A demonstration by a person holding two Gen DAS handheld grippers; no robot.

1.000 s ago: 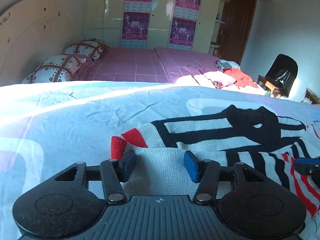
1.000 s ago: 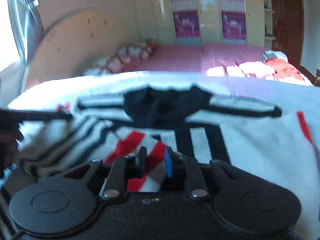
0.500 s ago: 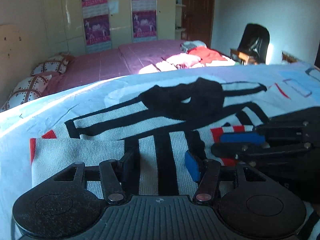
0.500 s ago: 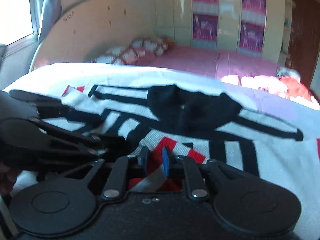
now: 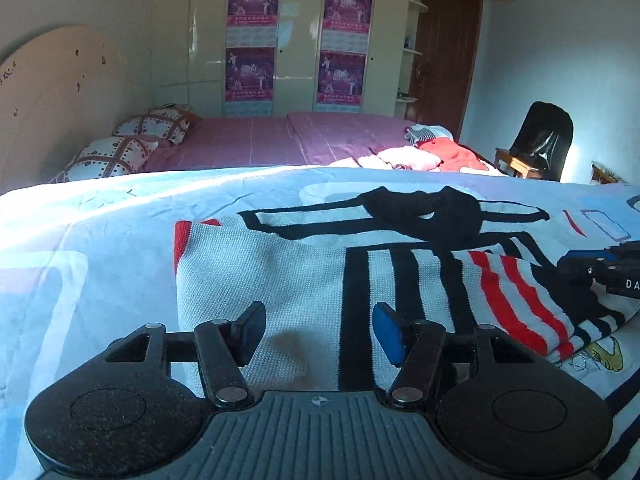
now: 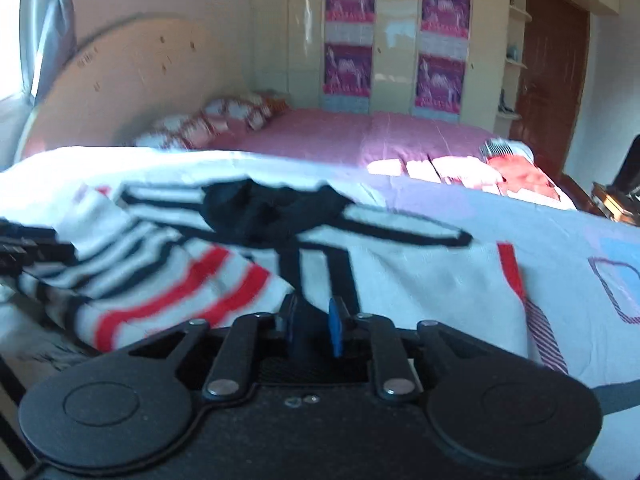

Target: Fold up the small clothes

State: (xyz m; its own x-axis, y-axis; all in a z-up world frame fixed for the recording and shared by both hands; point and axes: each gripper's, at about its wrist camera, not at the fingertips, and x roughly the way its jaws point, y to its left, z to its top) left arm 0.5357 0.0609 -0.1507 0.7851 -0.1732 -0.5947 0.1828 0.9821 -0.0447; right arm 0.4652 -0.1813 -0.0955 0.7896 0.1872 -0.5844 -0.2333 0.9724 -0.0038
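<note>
A small knitted sweater [image 5: 304, 280], white with black and red stripes and a black collar [image 5: 424, 212], lies on a light blue bedsheet [image 5: 80, 240]. One striped sleeve [image 5: 520, 300] is folded across its body. My left gripper [image 5: 318, 330] is open and empty, low over the sweater's white left part. My right gripper [image 6: 312, 320] has its jaws close together with dark sweater fabric between them; the folded sleeve [image 6: 168, 280] lies to its left. The right gripper also shows at the right edge of the left wrist view [image 5: 600, 268].
A second bed with a purple cover [image 5: 280, 140] and patterned pillows [image 5: 132, 148] stands behind. A pile of red and pink clothes [image 5: 432, 156] lies on its corner. A black chair [image 5: 540, 140] stands at the right. Wardrobe doors [image 5: 296, 40] with posters line the back wall.
The left gripper has pulled back left, away from the right one. The striped sleeve now lies folded across the sweater's body. The right gripper has moved right and its jaws have opened slightly.
</note>
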